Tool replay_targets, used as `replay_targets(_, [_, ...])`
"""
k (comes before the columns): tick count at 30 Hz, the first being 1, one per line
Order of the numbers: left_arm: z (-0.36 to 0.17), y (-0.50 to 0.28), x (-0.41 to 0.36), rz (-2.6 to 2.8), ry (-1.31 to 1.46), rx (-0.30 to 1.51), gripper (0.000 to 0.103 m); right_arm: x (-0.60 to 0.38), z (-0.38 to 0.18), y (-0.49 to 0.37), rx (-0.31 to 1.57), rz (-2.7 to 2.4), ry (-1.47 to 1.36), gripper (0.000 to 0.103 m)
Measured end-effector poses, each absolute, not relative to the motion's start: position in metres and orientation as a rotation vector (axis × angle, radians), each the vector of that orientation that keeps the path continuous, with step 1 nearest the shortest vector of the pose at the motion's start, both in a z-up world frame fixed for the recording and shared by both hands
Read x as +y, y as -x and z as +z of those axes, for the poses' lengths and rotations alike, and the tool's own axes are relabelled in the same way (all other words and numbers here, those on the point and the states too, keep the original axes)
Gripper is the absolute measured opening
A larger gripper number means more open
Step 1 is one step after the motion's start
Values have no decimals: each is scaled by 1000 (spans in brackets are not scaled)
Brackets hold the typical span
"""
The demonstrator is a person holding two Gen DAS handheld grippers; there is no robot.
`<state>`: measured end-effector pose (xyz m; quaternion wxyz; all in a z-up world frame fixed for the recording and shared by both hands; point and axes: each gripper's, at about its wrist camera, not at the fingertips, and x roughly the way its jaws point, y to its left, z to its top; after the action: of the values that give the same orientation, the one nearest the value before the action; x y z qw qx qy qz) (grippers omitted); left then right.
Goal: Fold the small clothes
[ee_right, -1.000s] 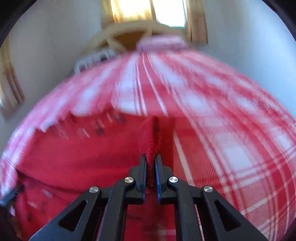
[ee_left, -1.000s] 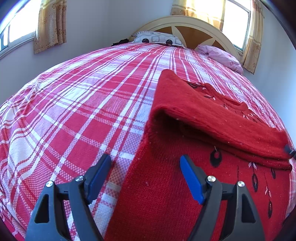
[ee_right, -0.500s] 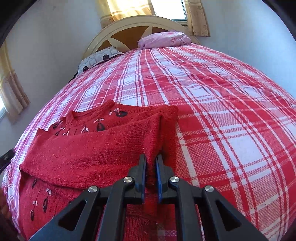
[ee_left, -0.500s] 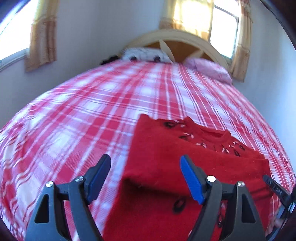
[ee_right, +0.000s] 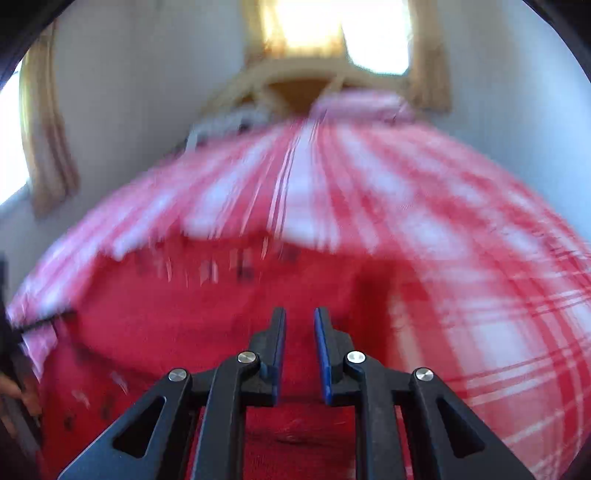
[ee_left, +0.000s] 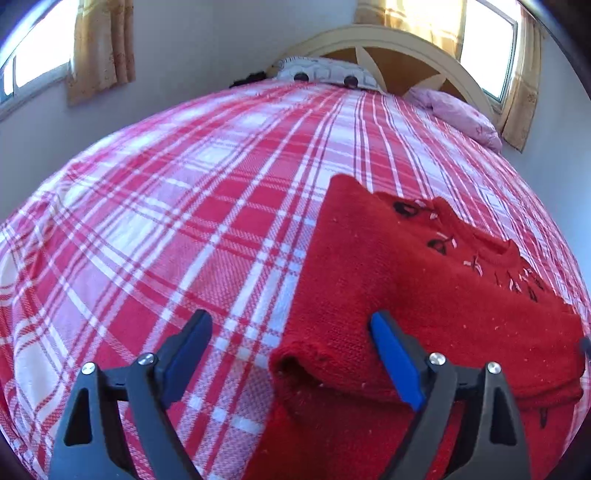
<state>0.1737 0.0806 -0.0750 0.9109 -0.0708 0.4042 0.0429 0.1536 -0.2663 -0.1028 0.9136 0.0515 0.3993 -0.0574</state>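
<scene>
Red knit: sweater [ee_left: 424, 280], coarse weave, sleeve folded across the body, lying at 3 o'clock on the bed.
Left gripper [ee_left: 291, 354]: jaws wide, empty, straddling the sleeve cuff [ee_left: 295, 363].
Right gripper [ee_right: 299, 347]: narrow gap, nothing held; view blurred.
Risk: loose sleeve may slip or bunch if snagged.
Bedspread [ee_left: 184, 221]: flat red-white plaid.
Far, 12 o'clock: curved wooden headboard [ee_left: 388, 48].

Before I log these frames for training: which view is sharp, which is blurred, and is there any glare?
Left wrist view: sharp, with fisheye bulge across the bed; the red sweater shows clear knit. Right wrist view: the scene is motion-smeared, the right gripper stays crisp, and the window is blown out white.
</scene>
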Motion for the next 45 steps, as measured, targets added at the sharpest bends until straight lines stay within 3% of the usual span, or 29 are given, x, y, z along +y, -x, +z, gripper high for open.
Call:
replay_targets(3, [-86, -184, 88, 101, 180, 890, 103, -278, -100, -157, 808, -101, -184, 18])
replay_targets(13, [-88, -182, 89, 83, 203, 900, 103, -280, -99, -150, 794, -88, -219, 19])
replay_targets(18, [-62, -155, 101, -15, 181, 875, 103, -279, -71, -104, 719, -43, -217, 22])
replay_targets(22, [-26, -110, 123, -114, 54, 730, 103, -276, -50, -45, 652, 21, -164, 55])
replay_targets(23, [-19, -98, 131, -134, 21, 706, 103, -275, -48, -33, 649, 27, -158, 57])
replay_targets(31, [-6, -26, 172, -316, -101, 726, 103, -271, -64, 55, 758, 129, -242, 57])
replay_targets(36, [-43, 15, 171, -408, -59, 861, 103, -266, -86, 101, 829, 130, -286, 57])
replay_targets(40, [-78, 31, 167, -470, -16, 983, 93, -268, -101, 123, 880, 140, -359, 57])
replay_targets(45, [-98, 26, 152, -525, 31, 1094, 91, -275, -117, 139, 920, 129, -426, 57])
